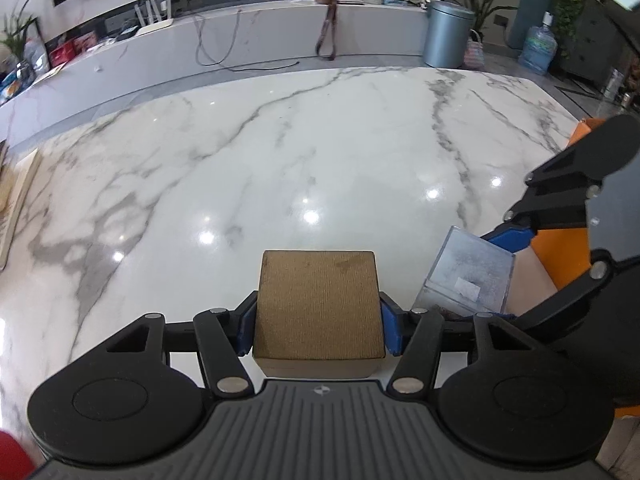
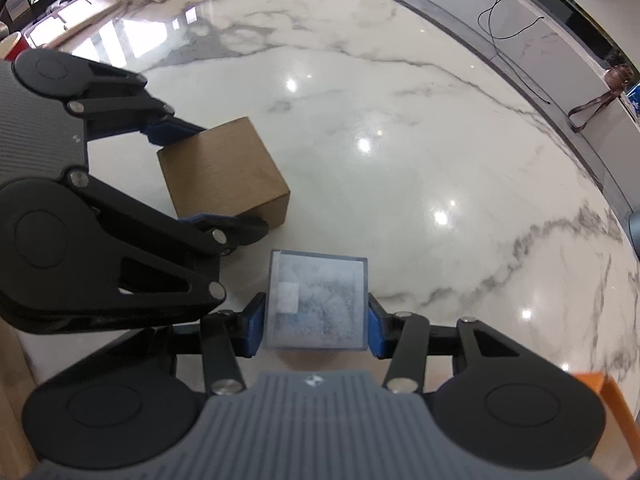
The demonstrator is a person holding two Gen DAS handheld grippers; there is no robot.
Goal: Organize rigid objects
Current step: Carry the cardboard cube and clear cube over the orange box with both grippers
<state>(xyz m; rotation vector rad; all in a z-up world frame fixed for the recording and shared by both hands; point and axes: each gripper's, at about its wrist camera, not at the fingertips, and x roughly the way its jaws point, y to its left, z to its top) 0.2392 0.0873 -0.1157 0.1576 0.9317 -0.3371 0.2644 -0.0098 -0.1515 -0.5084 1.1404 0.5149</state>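
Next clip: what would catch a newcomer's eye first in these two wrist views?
Two cubes, one in each gripper, over a glossy white marble table. The left gripper has its blue pads against the sides of a brown wooden block; the right gripper likewise brackets a clear, frosted cube close beside it. An orange box edge shows at the right of the left view.

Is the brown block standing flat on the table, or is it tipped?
Flat. In the right wrist view the brown block sits with its bottom edges on the marble table, between the blue pads of the left claw.
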